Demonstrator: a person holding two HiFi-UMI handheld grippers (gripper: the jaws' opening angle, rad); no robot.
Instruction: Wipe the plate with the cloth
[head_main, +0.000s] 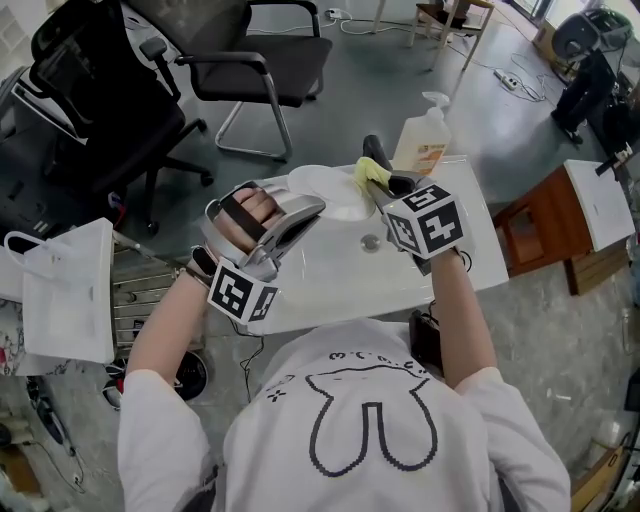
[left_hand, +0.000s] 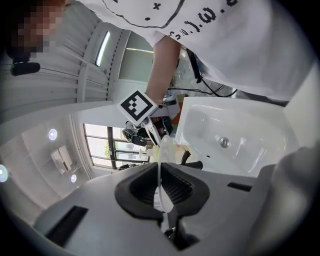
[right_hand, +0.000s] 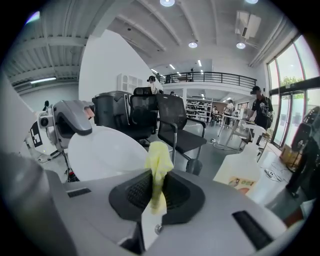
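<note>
**Two grips set, wipe not yet begun**

Both tools are loaded. Nearest to me, the left gripper (left_hand: 162, 187) is clamped on the rim of the white plate (left_hand: 162, 150). Its own view shows the plate edge-on, as a thin sliver pinched between the ribbed pads. The right gripper (right_hand: 157, 192) is clenched on the yellow cloth (right_hand: 157, 167), and a bunched tuft of it stands up past the jaws.

From the head view, the plate is held up over the white basin (head_main: 450, 265), tilted so its face turns toward the cloth. The cloth sits just beside the plate's right edge, and I cannot tell whether they touch.

I judge this to be the approach, just ahead of the first stroke. Next I would press the tuft flat onto the plate's face and sweep across it. The left grip must stay firm so the plate does not pivot.

Beyond the basin stand a pump bottle (head_main: 424, 140) and an office chair (head_main: 262, 62).
</note>
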